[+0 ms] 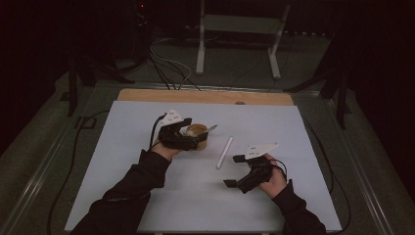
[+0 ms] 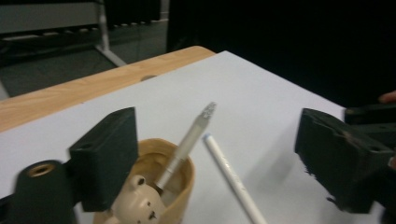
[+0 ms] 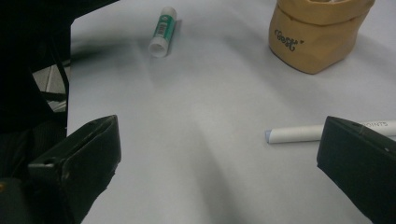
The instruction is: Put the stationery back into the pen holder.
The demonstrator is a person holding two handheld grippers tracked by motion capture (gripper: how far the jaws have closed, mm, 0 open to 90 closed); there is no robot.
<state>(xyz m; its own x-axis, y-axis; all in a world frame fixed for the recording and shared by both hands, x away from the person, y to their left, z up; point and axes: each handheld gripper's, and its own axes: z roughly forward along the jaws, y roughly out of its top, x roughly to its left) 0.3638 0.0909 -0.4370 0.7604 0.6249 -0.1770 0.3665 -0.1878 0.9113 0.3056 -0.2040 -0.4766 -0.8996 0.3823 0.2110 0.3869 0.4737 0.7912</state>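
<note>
A tan soft cup [image 1: 197, 130] stands near the middle of the white mat [image 1: 122, 161], and a silver pen [image 1: 212, 129] leans out of it. My left gripper [image 1: 196, 142] hovers just on the near side of the cup. In the left gripper view its jaws stand wide apart, with the cup [image 2: 182, 182] and the silver pen [image 2: 187, 142] below and between them, untouched. A white pen [image 1: 225, 152] lies flat to the right of the cup. My right gripper [image 1: 235, 171] rests open nearer the front edge, and the white pen's tip [image 3: 292, 134] lies just ahead of its right jaw.
A green-and-white glue stick [image 3: 163, 29] lies on the mat beyond the right gripper. The mat covers a wooden tabletop [image 1: 205, 96] whose far edge shows. A white metal stand [image 1: 240, 34] and cables sit on the floor behind. The surroundings are dark.
</note>
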